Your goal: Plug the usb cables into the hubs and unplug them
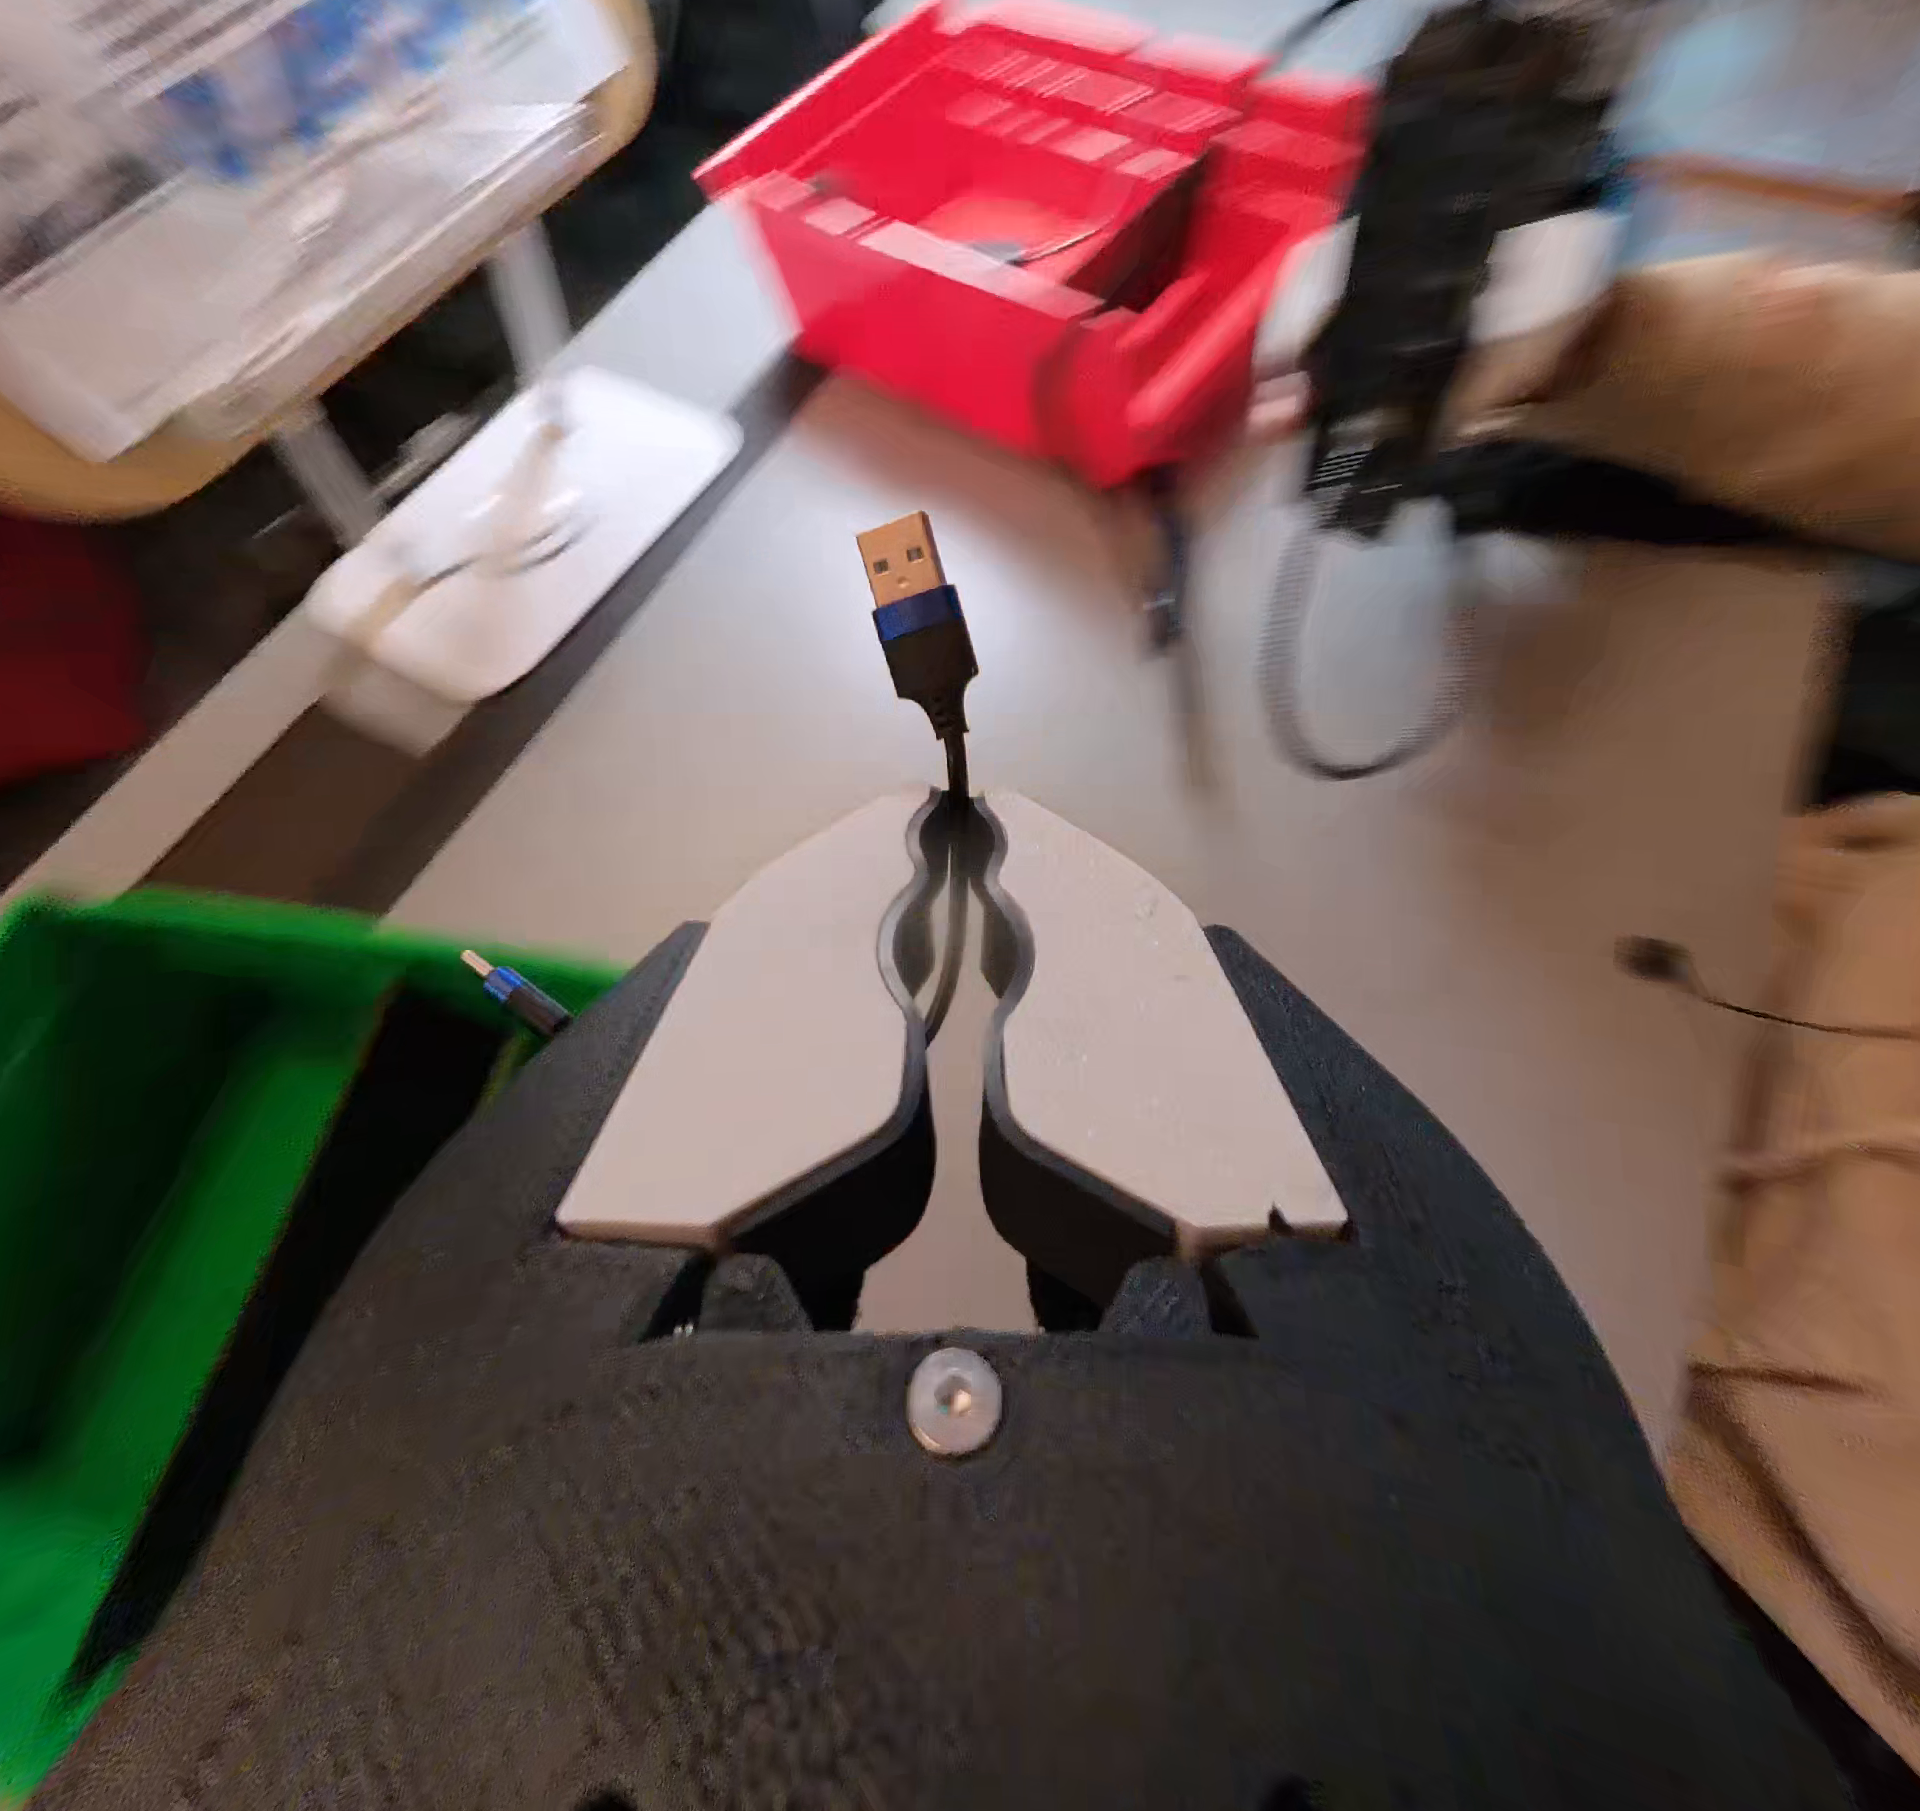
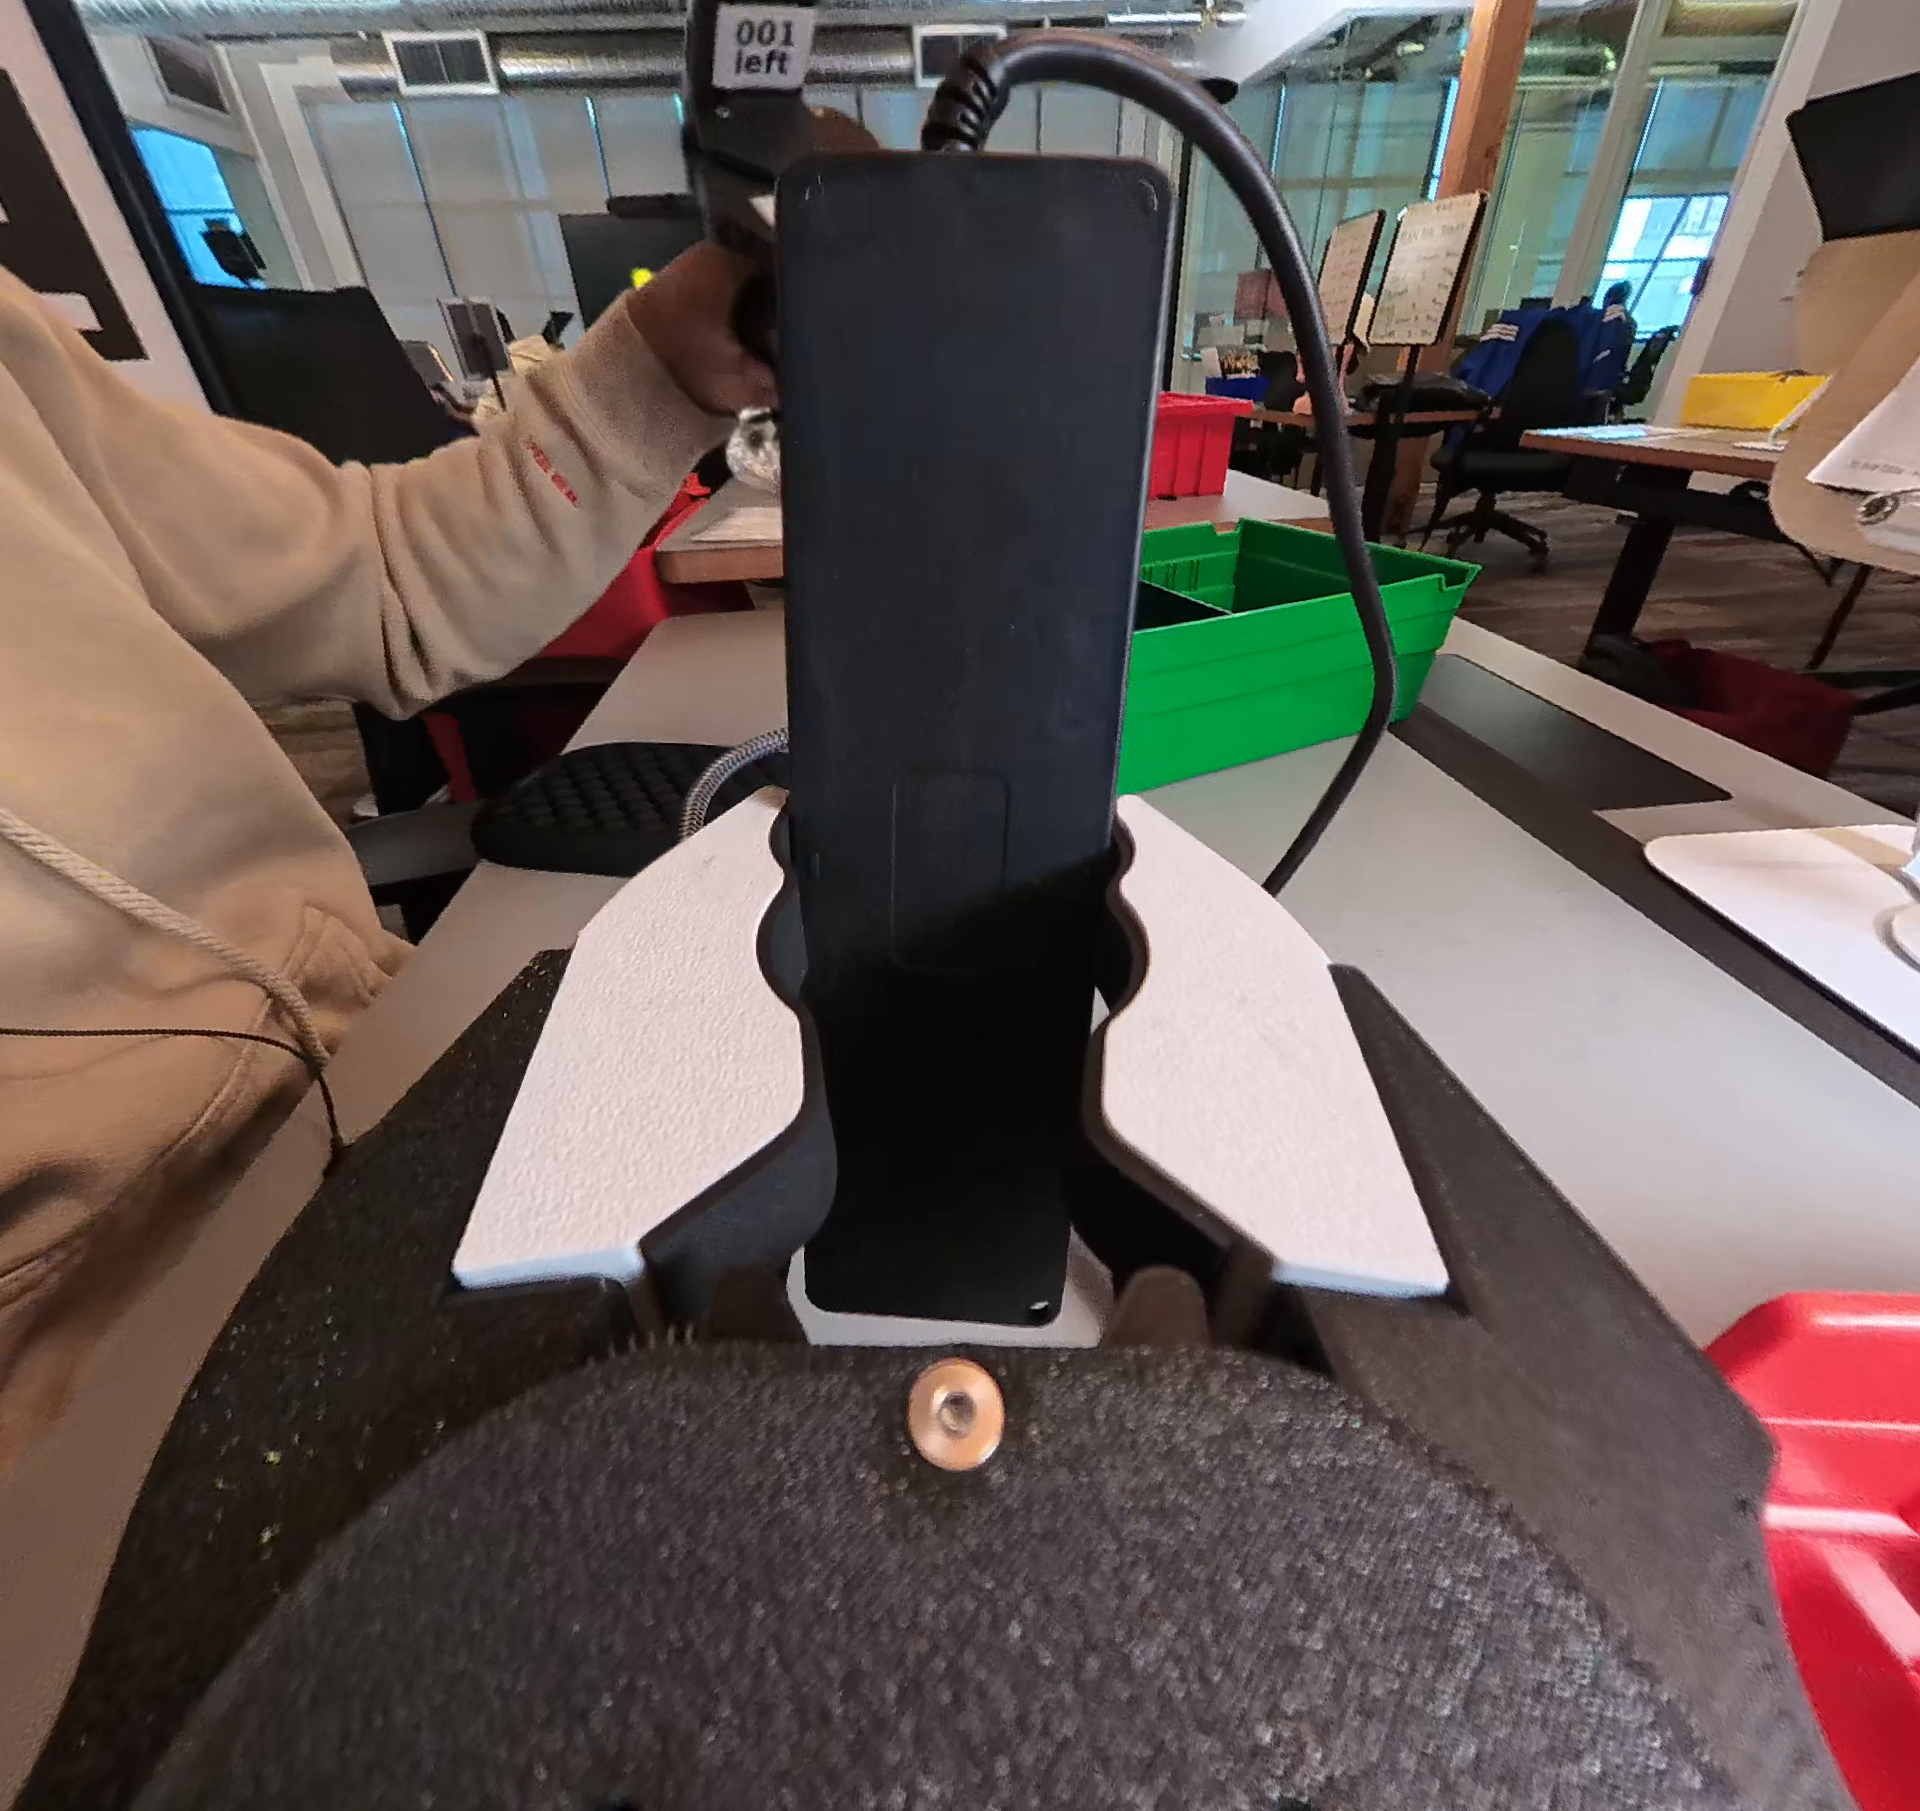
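My left gripper [image 1: 961,803] is shut on a thin black USB cable [image 1: 951,888]. Its USB-A plug [image 1: 914,598], silver with a blue ring, sticks up past the fingertips above the table. My right gripper [image 2: 951,816] is shut on a long black hub [image 2: 966,514] and holds it upright. The hub's black cord [image 2: 1340,411] loops off its top and down to the right. In the left wrist view the right gripper with the hub [image 1: 1444,234] shows blurred at the upper right, apart from the plug. Part of the left gripper [image 2: 758,47], held by a hand, shows behind the hub.
A red bin [image 1: 1018,234] stands on the grey table [image 1: 727,774] beyond the plug. A green bin [image 1: 156,1086] is at the left, with a small blue-ringed connector [image 1: 514,992] at its edge. A white flat base [image 1: 520,535] lies left. A beige sleeve [image 2: 312,566] reaches across.
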Available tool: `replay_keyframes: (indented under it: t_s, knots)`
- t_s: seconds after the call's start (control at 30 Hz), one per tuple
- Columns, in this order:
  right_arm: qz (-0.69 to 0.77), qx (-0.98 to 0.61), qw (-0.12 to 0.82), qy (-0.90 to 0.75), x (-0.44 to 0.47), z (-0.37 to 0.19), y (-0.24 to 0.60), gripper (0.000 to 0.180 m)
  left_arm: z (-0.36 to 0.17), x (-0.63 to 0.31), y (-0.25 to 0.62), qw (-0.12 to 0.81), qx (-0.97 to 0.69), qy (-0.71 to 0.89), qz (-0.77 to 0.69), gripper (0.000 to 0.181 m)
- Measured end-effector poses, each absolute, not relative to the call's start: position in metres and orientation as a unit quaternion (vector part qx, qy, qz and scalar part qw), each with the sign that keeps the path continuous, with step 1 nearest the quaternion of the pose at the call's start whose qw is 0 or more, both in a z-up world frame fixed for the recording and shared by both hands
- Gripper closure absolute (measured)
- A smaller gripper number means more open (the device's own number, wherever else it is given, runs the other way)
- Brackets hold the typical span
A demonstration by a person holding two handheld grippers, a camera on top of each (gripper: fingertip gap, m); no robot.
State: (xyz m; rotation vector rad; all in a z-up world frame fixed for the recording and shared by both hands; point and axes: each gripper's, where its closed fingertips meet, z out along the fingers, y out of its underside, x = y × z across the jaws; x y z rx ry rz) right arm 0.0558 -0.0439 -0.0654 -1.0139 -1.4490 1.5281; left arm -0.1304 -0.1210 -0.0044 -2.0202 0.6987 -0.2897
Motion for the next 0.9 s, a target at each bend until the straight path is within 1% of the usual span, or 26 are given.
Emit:
replay_keyframes:
  t_s: [0.13,0.27,0.37,0.43,0.57,0.67,0.8,0.9]
  knots:
    - [0.606,-0.396,0.393,-0.566,0.058,-0.063,-0.042,0.126,-0.004,-0.057,-0.150,0.488,-0.738,0.375,-0.276,0.177]
    - [0.606,-0.398,0.394,-0.565,0.060,-0.063,-0.039,0.126,-0.025,-0.011,-0.173,0.509,-0.639,0.460,-0.348,0.177]
    - [0.605,-0.400,0.395,-0.565,0.061,-0.064,-0.036,0.126,-0.052,0.002,-0.171,0.502,-0.624,0.468,-0.374,0.177]
    - [0.603,-0.403,0.396,-0.564,0.061,-0.066,-0.033,0.126,-0.075,0.002,-0.161,0.488,-0.645,0.464,-0.362,0.177]
    - [0.602,-0.410,0.394,-0.560,0.063,-0.070,-0.026,0.126,-0.129,-0.007,-0.139,0.432,-0.717,0.478,-0.266,0.177]
    - [0.596,-0.417,0.391,-0.564,0.063,-0.075,-0.022,0.126,-0.157,-0.011,-0.131,0.400,-0.744,0.490,-0.215,0.177]
    - [0.599,-0.422,0.387,-0.560,0.063,-0.079,-0.018,0.126,-0.175,-0.007,-0.132,0.386,-0.750,0.492,-0.217,0.177]
    - [0.609,-0.425,0.385,-0.549,0.065,-0.077,-0.013,0.126,-0.171,-0.005,-0.132,0.405,-0.744,0.475,-0.239,0.177]
